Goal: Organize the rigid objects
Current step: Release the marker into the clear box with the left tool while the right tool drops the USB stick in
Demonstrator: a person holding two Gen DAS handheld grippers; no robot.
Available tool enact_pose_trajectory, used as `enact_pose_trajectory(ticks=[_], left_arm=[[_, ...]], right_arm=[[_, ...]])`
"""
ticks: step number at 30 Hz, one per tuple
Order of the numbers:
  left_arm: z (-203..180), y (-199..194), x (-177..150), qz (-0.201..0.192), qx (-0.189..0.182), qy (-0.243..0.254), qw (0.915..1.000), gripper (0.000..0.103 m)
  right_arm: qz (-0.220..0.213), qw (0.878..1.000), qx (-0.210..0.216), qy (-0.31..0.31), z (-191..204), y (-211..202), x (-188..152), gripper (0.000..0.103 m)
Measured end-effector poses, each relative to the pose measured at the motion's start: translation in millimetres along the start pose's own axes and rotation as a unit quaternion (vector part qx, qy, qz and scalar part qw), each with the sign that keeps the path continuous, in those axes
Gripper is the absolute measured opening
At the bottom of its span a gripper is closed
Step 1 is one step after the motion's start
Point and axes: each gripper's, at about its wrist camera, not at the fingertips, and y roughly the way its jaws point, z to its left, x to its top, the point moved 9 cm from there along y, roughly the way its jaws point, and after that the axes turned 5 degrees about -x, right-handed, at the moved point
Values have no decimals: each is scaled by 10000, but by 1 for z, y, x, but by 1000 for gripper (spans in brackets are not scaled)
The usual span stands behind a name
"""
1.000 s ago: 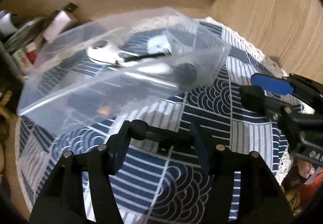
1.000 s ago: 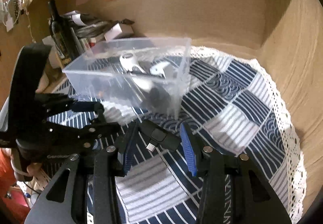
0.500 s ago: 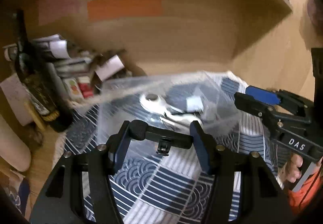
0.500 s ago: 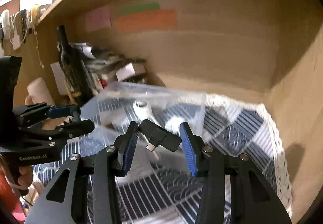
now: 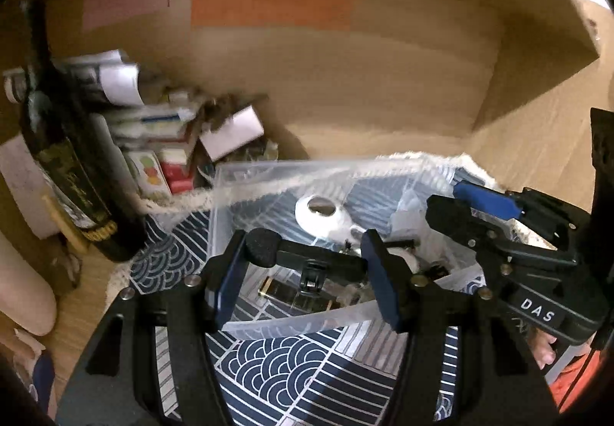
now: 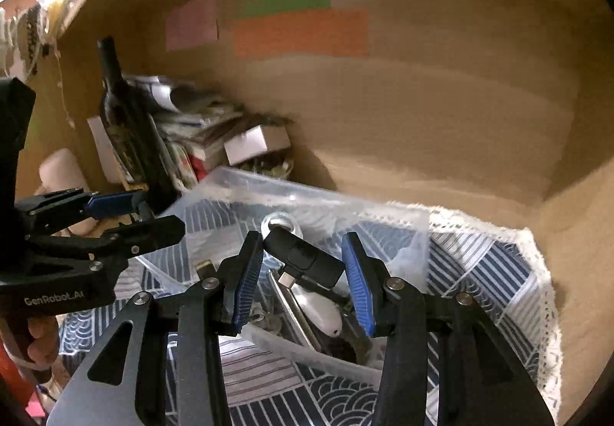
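holding both loads over the clear bin (image 6: 383, 218) at centre frame. left gripper (image 5: 303, 265) clamped end to end on a thin black clip-on mic (image 5: 307, 257); right gripper (image 6: 303, 265) pinching a stubby black usb-c adapter (image 6: 303, 259), skewed, plug down. risks: adapter pivoting out of the shallow pinch, likely bouncing off the white earbud case (image 6: 320, 311); thin bin wall flexing or sliding on the patterned cloth (image 6: 499, 272) if knocked. hard smooth plastics on ribbed blue pads (image 6: 357, 284).

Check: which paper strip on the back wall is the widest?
The orange strip, lowest of the three. It spans more wall than the green strip directly above it or the pink note to their left.
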Motion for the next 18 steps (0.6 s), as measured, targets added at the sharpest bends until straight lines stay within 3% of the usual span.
enact_pose_trajectory(ticks=[9,14,18], left_arm=[[13,47,-18,602,40,-143,9981,59],[15,50,-19,678,35,-229,9974,66],[15,38,-14,517,93,-180,9985,68]], right_arm=[[573,9983,12,-41,-3,45,-24,39],[734,9972,-1,-116,-1,54,-33,40],[645,9978,9,-160,0,49,-30,44]])
